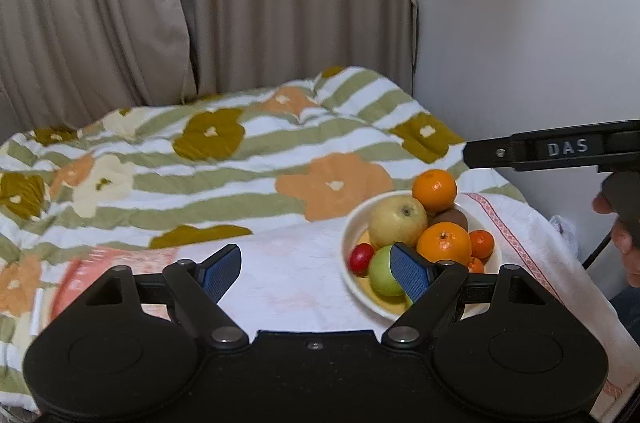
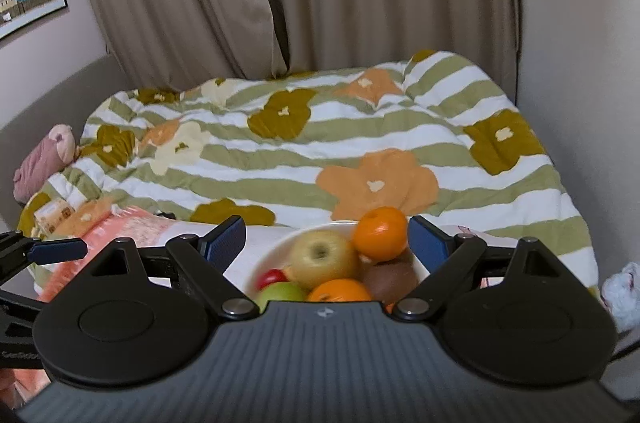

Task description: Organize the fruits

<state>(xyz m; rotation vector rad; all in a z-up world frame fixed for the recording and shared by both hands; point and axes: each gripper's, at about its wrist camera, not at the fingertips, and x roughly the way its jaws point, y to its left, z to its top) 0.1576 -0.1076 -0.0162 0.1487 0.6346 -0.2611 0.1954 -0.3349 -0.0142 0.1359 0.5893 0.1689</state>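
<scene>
A white bowl (image 1: pixel 352 223) sits on a white towel (image 1: pixel 288 271) on the bed. It holds a yellow apple (image 1: pixel 397 221), a green apple (image 1: pixel 382 273), two oranges (image 1: pixel 434 190), a kiwi (image 1: pixel 450 218), a red fruit (image 1: pixel 361 258) and small mandarins (image 1: pixel 481 243). My left gripper (image 1: pixel 316 271) is open and empty above the towel, left of the bowl. My right gripper (image 2: pixel 326 243) is open and empty, hovering over the bowl (image 2: pixel 272 251); the yellow apple (image 2: pixel 323 253) and an orange (image 2: pixel 380 233) lie between its fingers in view. The right gripper's body also shows in the left wrist view (image 1: pixel 560 147).
A striped flowered quilt (image 1: pixel 240 159) covers the bed. Beige curtains (image 1: pixel 200 3) hang behind, a white wall (image 1: pixel 520 23) stands to the right. A pink-orange towel (image 2: pixel 120 227) lies left of the bowl. A pink plush toy (image 2: pixel 44 159) lies at the far left.
</scene>
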